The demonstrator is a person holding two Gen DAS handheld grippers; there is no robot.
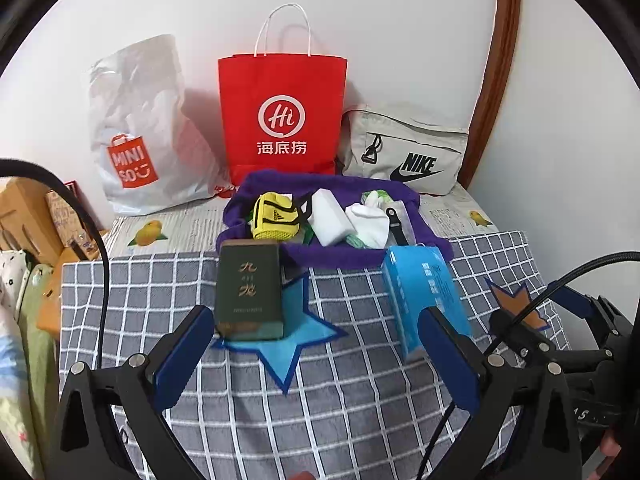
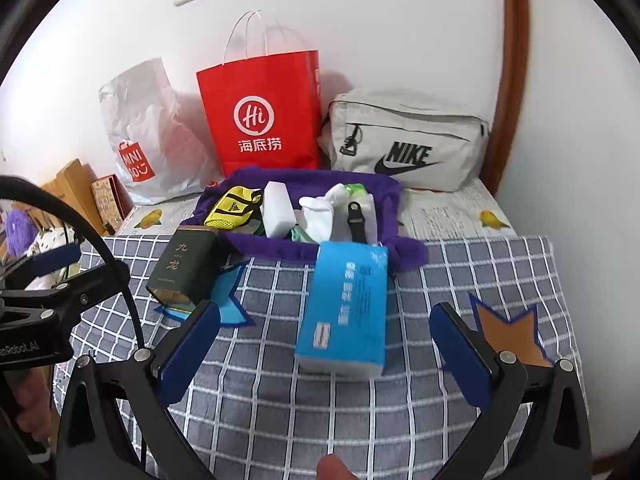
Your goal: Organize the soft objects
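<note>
1. The left gripper [image 1: 316, 344] hangs low over the checked cloth [image 1: 360, 400], its jaws spread wide and holding nothing.
2. The right gripper [image 2: 325, 340] sits beside it at the same height, jaws likewise spread and empty.
3. The soft things lie in a purple fabric tray [image 2: 280, 246] at the far edge of the cloth: a yellow mesh pouch [image 2: 234, 210], a white sponge block [image 2: 278, 210], a white sock [image 2: 318, 218] and a black strap [image 2: 356, 224] among them.
4. A blue tissue pack [image 2: 344, 304] lies on the cloth directly between the right jaws and the tray. Its long axis runs away from the gripper, toward the tray, and its far end touches or overlaps the tray's near rim.
5. A dark green box [image 1: 248, 292] stands upright on a blue star patch [image 1: 296, 340], just ahead of the left jaws and a little to their left; an orange star patch [image 2: 512, 332] lies to the right.
6. Judged from this layout, the right gripper is much the nearer to the tissue pack and already straddles its line, so a straight advance would bring the jaws across its short width.
7. Behind the tray stand a red paper bag [image 1: 282, 116], a white plastic bag [image 1: 136, 128] and a grey pouch [image 1: 404, 148], possible destinations, though which is meant cannot be told.
</note>
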